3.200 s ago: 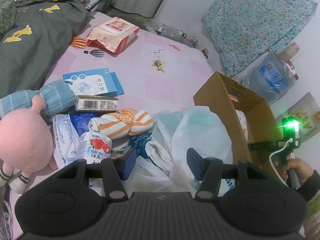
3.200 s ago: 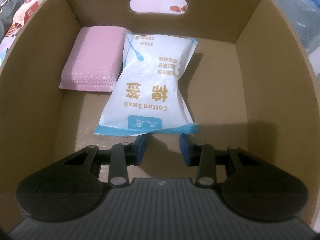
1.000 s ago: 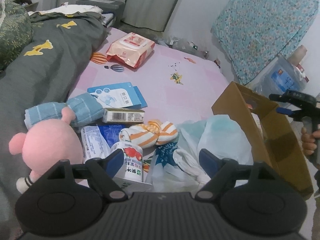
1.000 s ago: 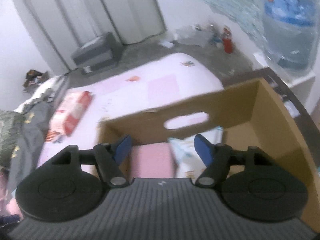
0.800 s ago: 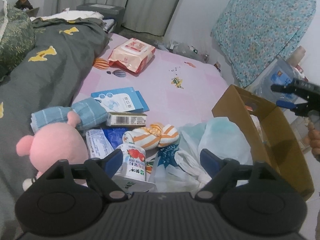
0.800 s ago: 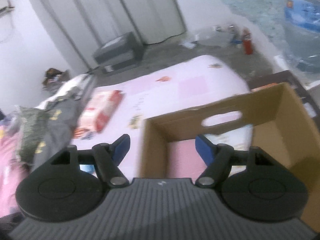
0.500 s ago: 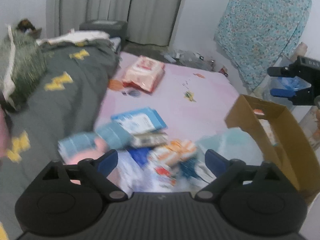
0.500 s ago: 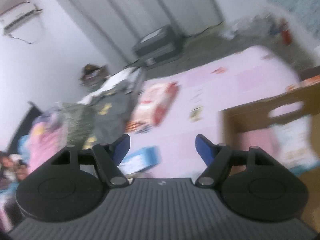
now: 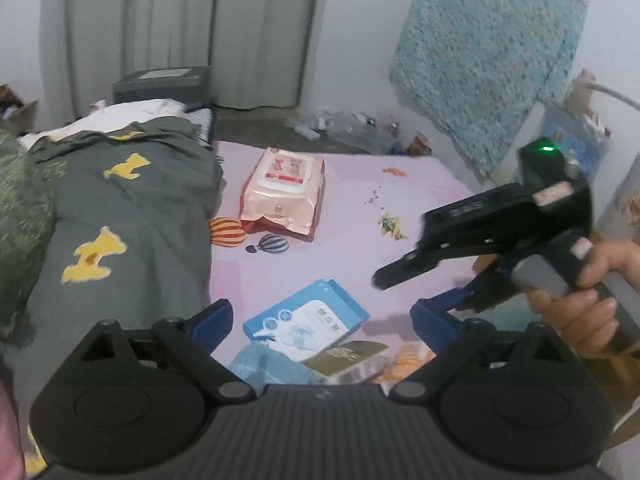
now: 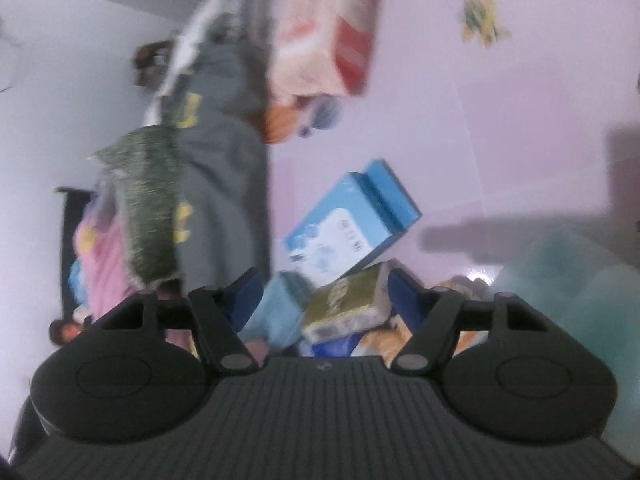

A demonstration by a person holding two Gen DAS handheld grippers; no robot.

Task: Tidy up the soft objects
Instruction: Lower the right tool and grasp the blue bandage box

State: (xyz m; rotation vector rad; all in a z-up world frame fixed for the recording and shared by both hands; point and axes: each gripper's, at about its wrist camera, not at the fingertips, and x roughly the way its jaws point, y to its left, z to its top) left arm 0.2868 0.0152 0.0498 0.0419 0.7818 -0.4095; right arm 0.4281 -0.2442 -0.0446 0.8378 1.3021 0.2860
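My left gripper is open and empty, raised above the pink bed sheet. Between its fingers lie a blue mask box, a light blue striped cloth, an olive tissue pack and an orange striped cloth. My right gripper is open and empty, tilted over the same pile: the blue box, the olive pack and the blue cloth. In the left wrist view the right gripper hangs at the right, held by a hand.
A pink wet-wipes pack lies further up the bed, also in the right wrist view. A grey quilt with yellow shapes covers the left side. Pale plastic bags lie at the right. A floral cloth hangs on the wall.
The right gripper left the cardboard box and swung left over the pile on the bed. The left gripper lifted and tilted up, so the pile sank to the bottom of its view.
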